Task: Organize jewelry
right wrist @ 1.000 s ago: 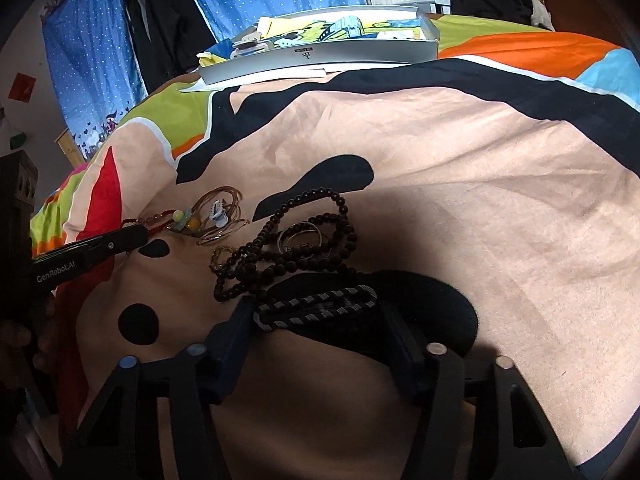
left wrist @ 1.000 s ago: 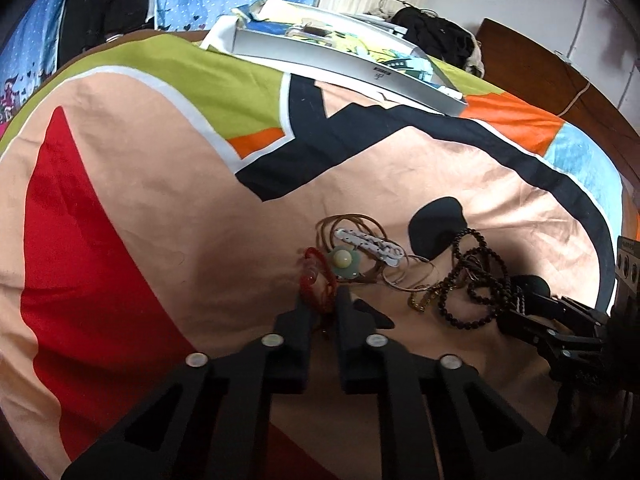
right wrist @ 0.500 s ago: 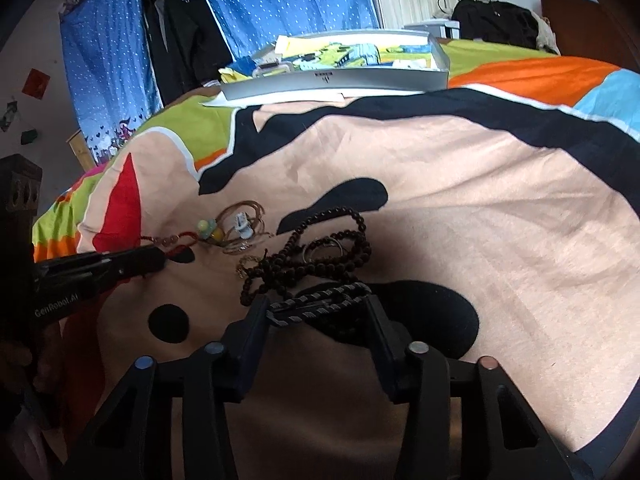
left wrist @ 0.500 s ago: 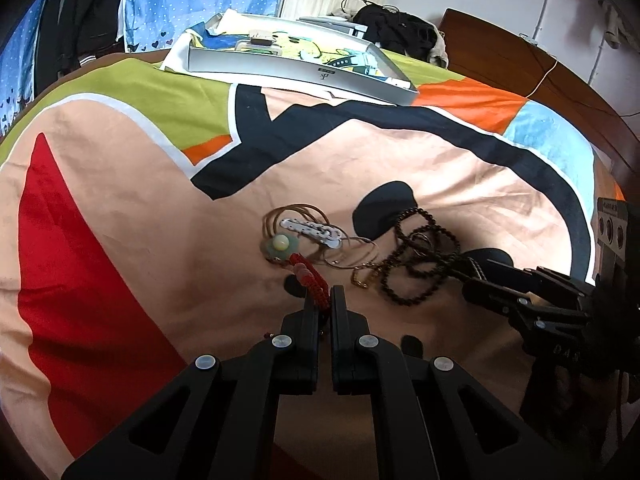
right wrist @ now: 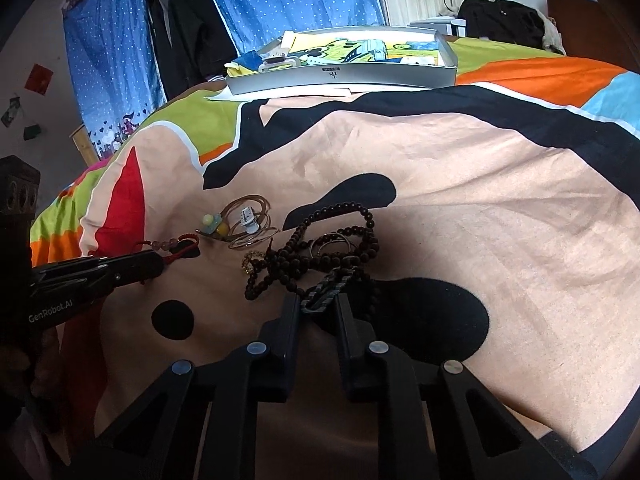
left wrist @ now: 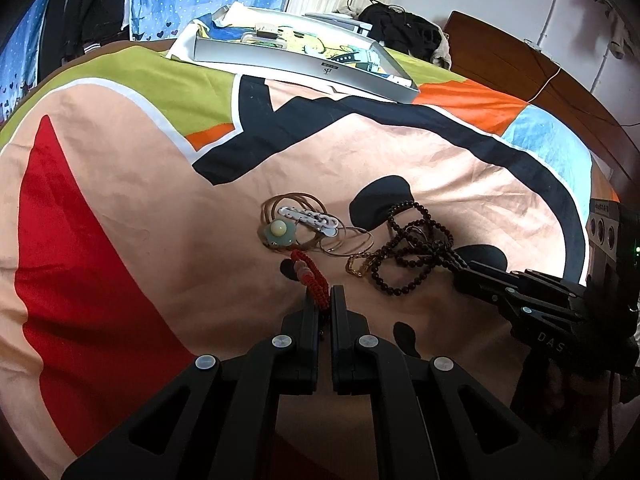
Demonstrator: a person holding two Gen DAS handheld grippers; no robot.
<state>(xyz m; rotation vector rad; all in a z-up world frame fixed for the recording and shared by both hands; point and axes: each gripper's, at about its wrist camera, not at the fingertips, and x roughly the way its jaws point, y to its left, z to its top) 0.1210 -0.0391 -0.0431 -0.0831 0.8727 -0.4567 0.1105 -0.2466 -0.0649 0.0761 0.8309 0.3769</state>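
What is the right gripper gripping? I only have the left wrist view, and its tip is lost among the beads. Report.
Observer: The right gripper pinches a black-and-white braided cord, which your view hides.
Operator: Tell me whether it's clear of the dark bead strand.
Observer: No. The cord's far end lies against the dark bead strand, touching it.
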